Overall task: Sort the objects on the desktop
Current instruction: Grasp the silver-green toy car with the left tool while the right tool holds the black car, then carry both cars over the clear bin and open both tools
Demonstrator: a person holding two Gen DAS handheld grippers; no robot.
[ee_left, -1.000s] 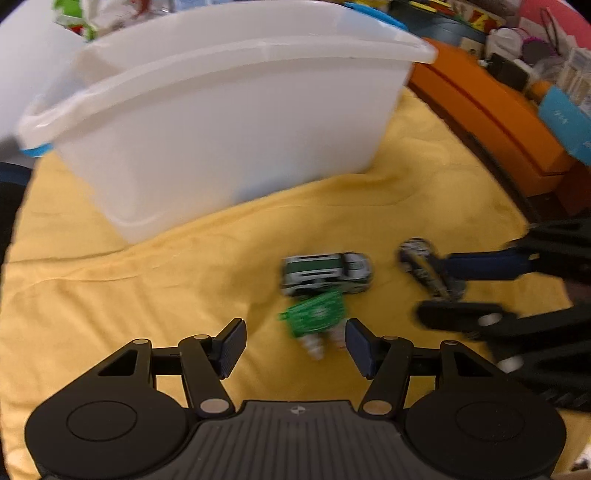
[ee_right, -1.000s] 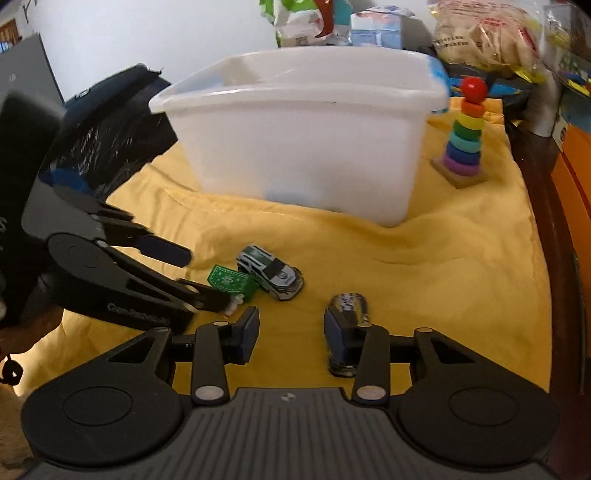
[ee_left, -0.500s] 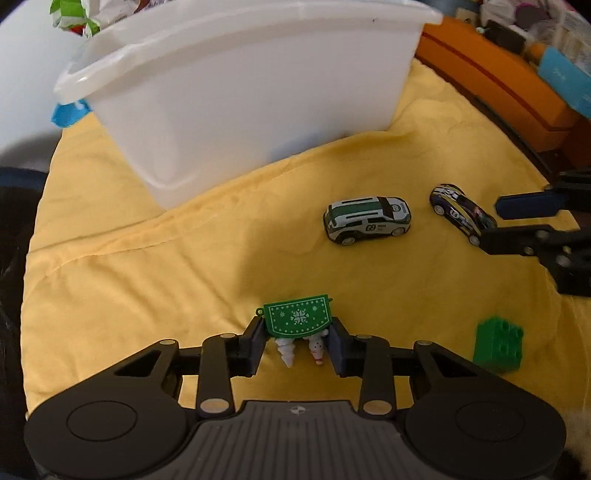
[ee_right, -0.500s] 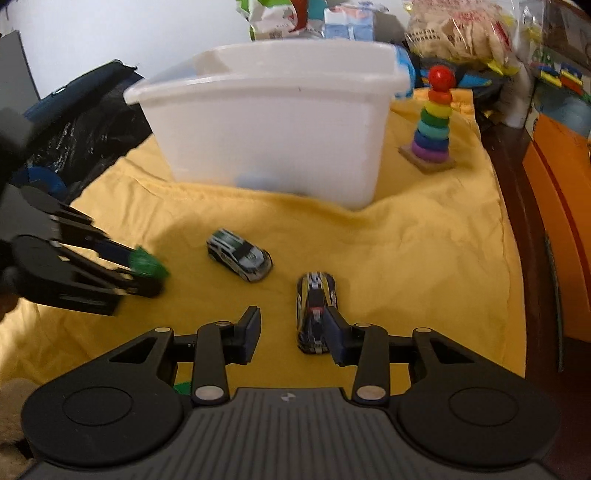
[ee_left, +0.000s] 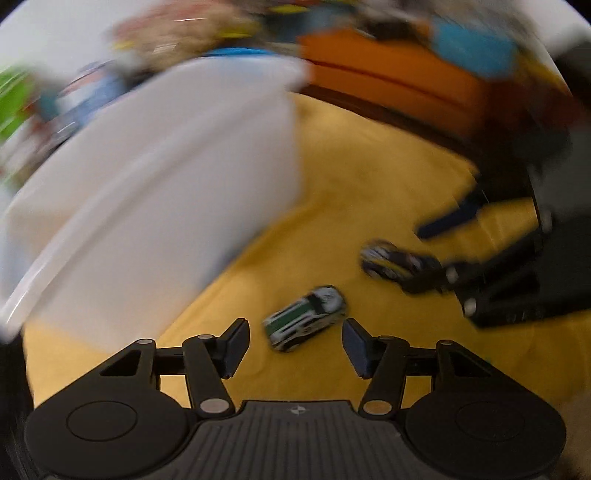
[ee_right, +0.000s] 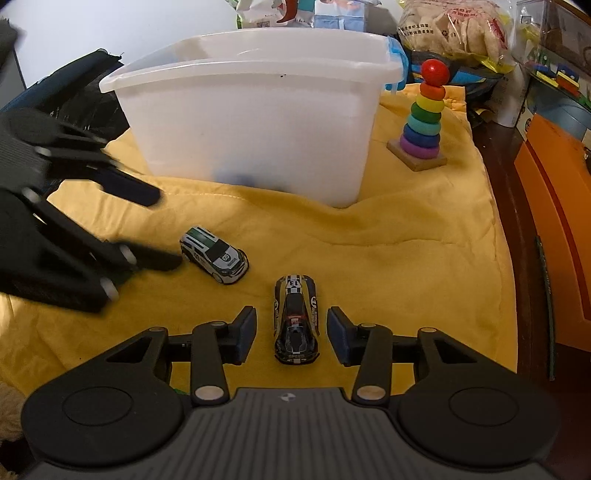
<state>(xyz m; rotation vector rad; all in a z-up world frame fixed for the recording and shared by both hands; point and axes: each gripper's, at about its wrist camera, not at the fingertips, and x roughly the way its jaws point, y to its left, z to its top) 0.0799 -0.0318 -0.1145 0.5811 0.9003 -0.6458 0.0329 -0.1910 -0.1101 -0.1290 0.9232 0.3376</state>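
Observation:
A white-and-green toy car [ee_right: 214,258] [ee_left: 306,317] lies on the yellow cloth [ee_right: 406,240]. My left gripper [ee_left: 295,347] [ee_right: 166,229] has its tips just short of that car; its jaws are opening and hold nothing, and its view is blurred. A black toy car [ee_right: 295,321] [ee_left: 399,262] with the number 13 lies lengthwise between the fingers of my right gripper [ee_right: 291,334]. Those jaws are opening, with a gap on each side of the car. The white plastic bin [ee_right: 258,122] [ee_left: 147,203] stands behind both cars.
A rainbow ring stacker [ee_right: 421,122] stands at the back right of the cloth. Snack bags [ee_right: 450,29] and cartons crowd behind the bin. An orange box [ee_right: 554,221] [ee_left: 388,74] lines the right side beyond the table's dark edge. A black bag [ee_right: 85,92] lies at the left.
Half a second ago my left gripper was shut on a green tag; now it is empty, has rolled and swung over to the white car. My right gripper now straddles the black car.

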